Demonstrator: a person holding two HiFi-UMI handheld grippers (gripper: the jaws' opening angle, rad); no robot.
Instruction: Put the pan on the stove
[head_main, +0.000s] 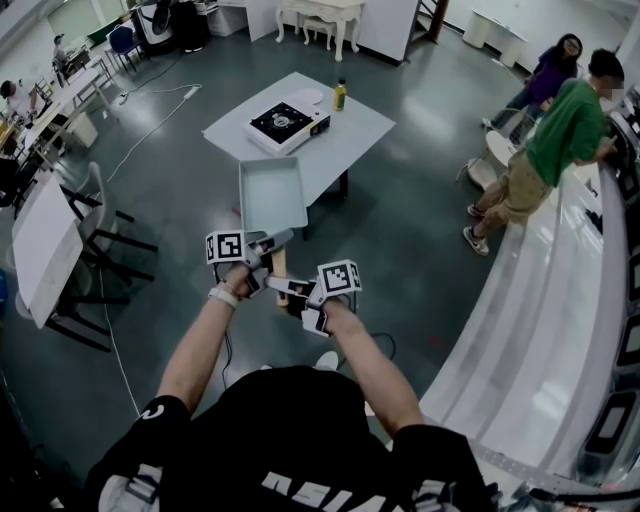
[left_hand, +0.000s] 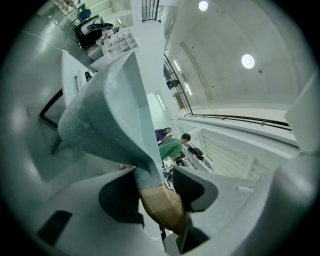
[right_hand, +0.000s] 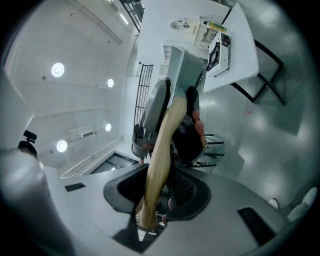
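Observation:
A grey rectangular pan (head_main: 272, 195) with a wooden handle (head_main: 280, 266) hangs in the air over the floor, short of the white table (head_main: 350, 140). The stove (head_main: 284, 124), a black cooktop in a white casing, lies on that table. My left gripper (head_main: 257, 262) is shut on the handle where it joins the pan (left_hand: 110, 115), its pads against the handle (left_hand: 162, 207). My right gripper (head_main: 300, 298) is shut lower down the same handle (right_hand: 162, 145). In the right gripper view the pan (right_hand: 185, 70) stands beyond the left gripper (right_hand: 172, 117), with the stove (right_hand: 220, 50) further off.
A yellow bottle (head_main: 340, 95) stands on the table behind the stove. Folding chairs (head_main: 100, 230) and another table are at the left. Two people (head_main: 560, 130) stand at the right by a long white counter (head_main: 560, 300). A cable (head_main: 150, 120) runs across the floor.

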